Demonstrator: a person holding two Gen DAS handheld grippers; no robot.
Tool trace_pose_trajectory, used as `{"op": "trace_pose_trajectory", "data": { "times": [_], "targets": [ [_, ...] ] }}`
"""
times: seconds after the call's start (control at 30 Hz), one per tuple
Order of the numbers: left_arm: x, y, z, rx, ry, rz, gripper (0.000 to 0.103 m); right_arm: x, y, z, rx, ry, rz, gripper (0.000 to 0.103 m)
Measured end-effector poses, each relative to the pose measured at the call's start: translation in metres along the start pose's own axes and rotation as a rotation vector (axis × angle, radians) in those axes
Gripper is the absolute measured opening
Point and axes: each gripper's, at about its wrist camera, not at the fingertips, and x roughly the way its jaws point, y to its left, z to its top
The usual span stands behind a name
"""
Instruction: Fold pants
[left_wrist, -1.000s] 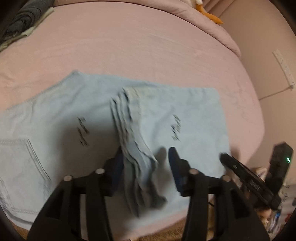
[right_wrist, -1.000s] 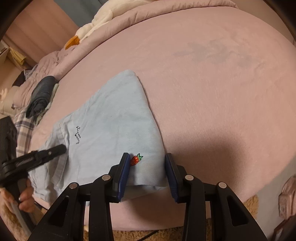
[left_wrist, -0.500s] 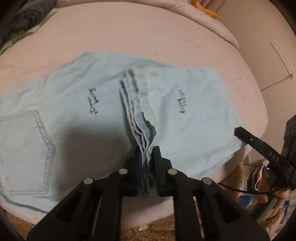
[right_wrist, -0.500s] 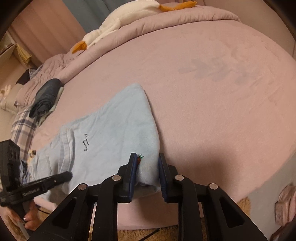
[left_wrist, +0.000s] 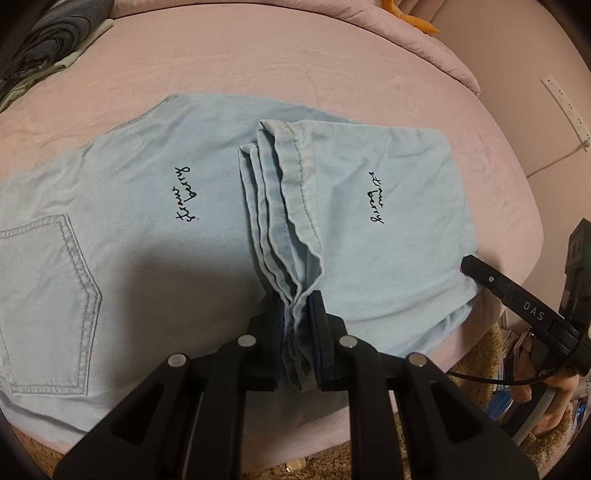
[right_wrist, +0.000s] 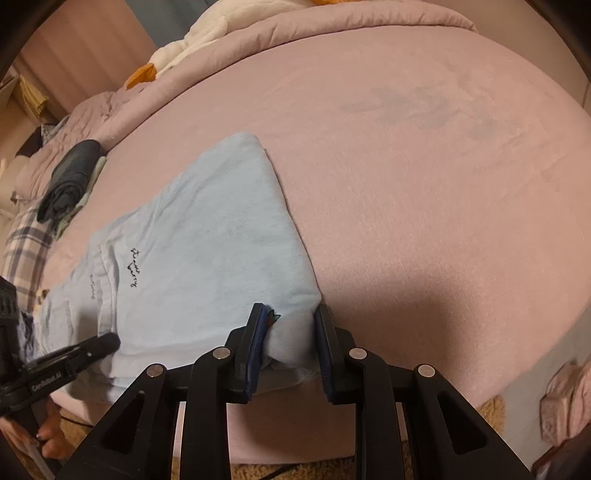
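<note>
The pale blue pants (left_wrist: 155, 229) lie spread along the near edge of a pink bed (left_wrist: 295, 66), already doubled once: the seat with its back pocket (left_wrist: 44, 295) sits flat at the far left, and the legs have been brought over on top, so the stacked hems (left_wrist: 280, 206) end up around the middle. That layout makes sense for a fold, since it leaves 2 handy grab points on the near edge, 1 at the hems and 1 at the folded corner further right

The left gripper (left_wrist: 297, 332) is clamped down on the bunched hem layers at their near end. Its jaws stand almost together, with only the wad of denim keeping them apart, and the cloth puckers upward from the pinch. The log's small drift says the jaws are opening a touch, yet the fabric is clearly squeezed between the pads

Further right, the right gripper (right_wrist: 290, 339) grips the near right corner of the folded section, just beside a little strawberry patch (right_wrist: 272, 316). Its jaws sit somewhat wider than the left pair, because a thick rounded fold fills the gap and presses on both pads

With both near points held, I judge the next move is to carry this half over toward the seat. A dark rolled garment (right_wrist: 70, 177) rests well apart near the head of the bed
</note>
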Motion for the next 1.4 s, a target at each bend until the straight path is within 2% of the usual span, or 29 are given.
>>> {"op": "trace_pose_trajectory", "data": {
  "times": [0.17,0.4,0.5,0.73,0.93,0.97,1.03,1.07,1.17,1.23,1.33,1.4],
  "targets": [
    [0.002,0.005,0.0,-0.026,-0.004,-0.029,0.015,-0.001,0.002,-0.002,-0.01,-0.016,-0.018,0.023],
    [-0.001,0.007,-0.008,-0.022,-0.022,-0.017,0.015,-0.001,0.001,-0.004,-0.004,-0.024,-0.014,0.023],
    [-0.002,0.009,-0.007,-0.052,-0.019,-0.025,0.015,-0.002,-0.002,-0.005,0.0,-0.029,-0.004,0.023],
    [-0.007,0.014,-0.013,-0.097,-0.045,-0.045,0.015,-0.002,0.001,0.0,-0.006,0.001,-0.025,0.023],
    [-0.015,0.022,-0.014,-0.147,-0.034,-0.1,0.016,0.0,0.008,0.005,-0.011,0.032,-0.065,0.025],
    [-0.021,0.02,-0.016,-0.136,-0.043,-0.105,0.019,0.0,0.009,0.006,-0.009,0.034,-0.067,0.025],
    [-0.036,0.022,-0.022,-0.135,-0.079,-0.105,0.033,-0.001,0.011,0.006,-0.003,0.024,-0.068,0.026],
    [-0.041,0.023,-0.024,-0.135,-0.091,-0.107,0.036,-0.002,0.013,0.006,-0.008,0.016,-0.07,0.027],
    [-0.067,0.031,-0.031,-0.137,-0.147,-0.109,0.046,-0.007,0.017,0.006,-0.007,-0.009,-0.072,0.046],
    [-0.087,0.039,-0.036,-0.147,-0.201,-0.107,0.067,-0.012,0.023,0.007,-0.006,-0.03,-0.077,0.065],
    [-0.117,0.058,-0.045,-0.176,-0.293,-0.094,0.084,-0.023,0.036,0.011,-0.037,-0.077,-0.104,0.077],
    [-0.131,0.072,-0.052,-0.212,-0.335,-0.062,0.092,-0.031,0.046,0.014,-0.068,-0.115,-0.12,0.079]
  ]
}}
